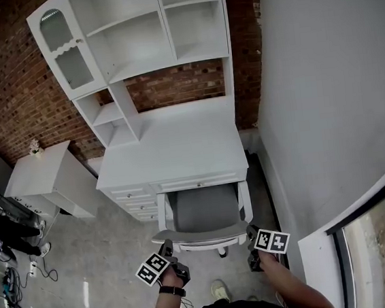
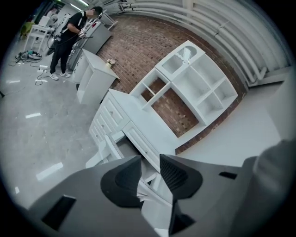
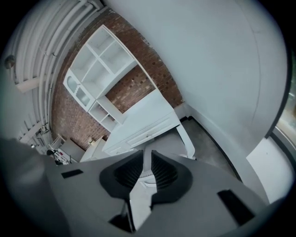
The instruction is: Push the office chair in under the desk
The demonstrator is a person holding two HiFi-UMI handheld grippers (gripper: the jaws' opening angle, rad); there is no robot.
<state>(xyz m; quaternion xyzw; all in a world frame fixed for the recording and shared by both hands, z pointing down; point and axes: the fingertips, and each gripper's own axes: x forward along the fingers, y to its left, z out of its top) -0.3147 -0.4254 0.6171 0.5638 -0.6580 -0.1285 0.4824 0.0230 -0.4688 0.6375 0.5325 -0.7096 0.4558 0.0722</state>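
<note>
Push step part-done: office chair (image 1: 205,211) seat approx half under desk (image 1: 178,151), backrest (image 1: 201,234) still outside desk front; left gripper (image 1: 167,248) jaws apart, right gripper (image 1: 251,233) near-closed, both empty by backrest; nxt, likely: press backrest twd desk.

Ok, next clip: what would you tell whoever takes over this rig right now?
Left gripper: jaws apart, gripping nothing, at the backrest's left end.
Right gripper: jaws nearly together at its right end; whether they pinch it, cannot tell.
White office chair with grey seat faces the white desk with drawers, seat mostly out in front.
Done: chair lined up. Left: push it in under the desk.
</note>
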